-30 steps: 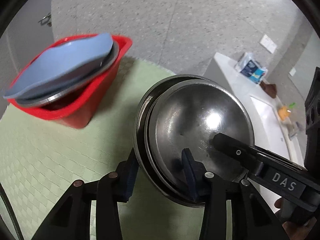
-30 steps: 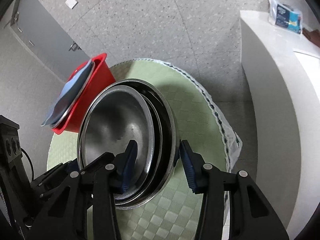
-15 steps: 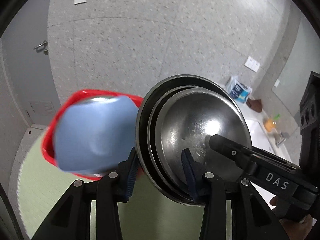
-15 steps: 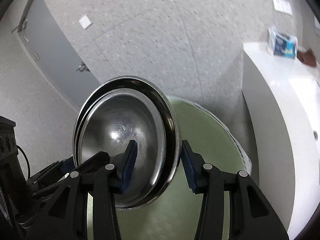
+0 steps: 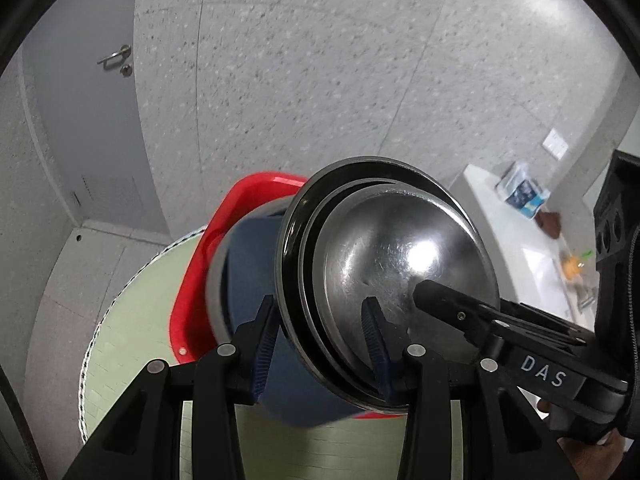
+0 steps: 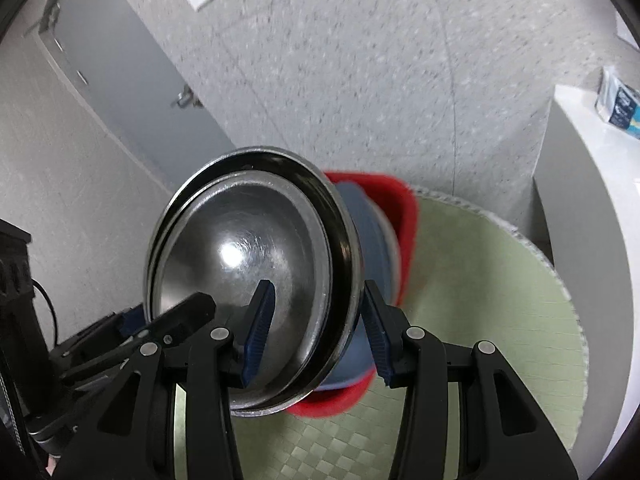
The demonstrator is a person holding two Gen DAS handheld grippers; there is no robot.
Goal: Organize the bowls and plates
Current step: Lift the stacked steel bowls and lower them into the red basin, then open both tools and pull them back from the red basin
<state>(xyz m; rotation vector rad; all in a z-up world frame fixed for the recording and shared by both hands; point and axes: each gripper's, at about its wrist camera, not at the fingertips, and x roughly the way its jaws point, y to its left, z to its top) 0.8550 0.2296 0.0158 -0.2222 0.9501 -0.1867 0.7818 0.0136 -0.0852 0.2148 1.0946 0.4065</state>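
Note:
A nested stack of steel bowls (image 5: pixel 392 264) stands on edge in the air. My left gripper (image 5: pixel 320 344) is shut on its lower rim. My right gripper (image 6: pixel 316 324) is shut on the same stack (image 6: pixel 256 256) from the other side; its finger (image 5: pixel 452 300) crosses the left wrist view. Behind the stack a red basin (image 5: pixel 224 240) holds blue plates (image 5: pixel 248 264) standing on edge. The basin (image 6: pixel 396 204) and blue plates (image 6: pixel 372 236) also show in the right wrist view, just beyond the stack.
A round table with a green checkered cloth (image 6: pixel 488 288) lies below. A white counter (image 6: pixel 592 184) with a blue packet (image 6: pixel 618 104) stands to the right. A grey door (image 5: pixel 88 128) and a speckled wall are behind.
Both grippers have lifted the steel bowl stack off the cloth and carried it toward the red basin, which now sits right behind the stack. The grip is unchanged.

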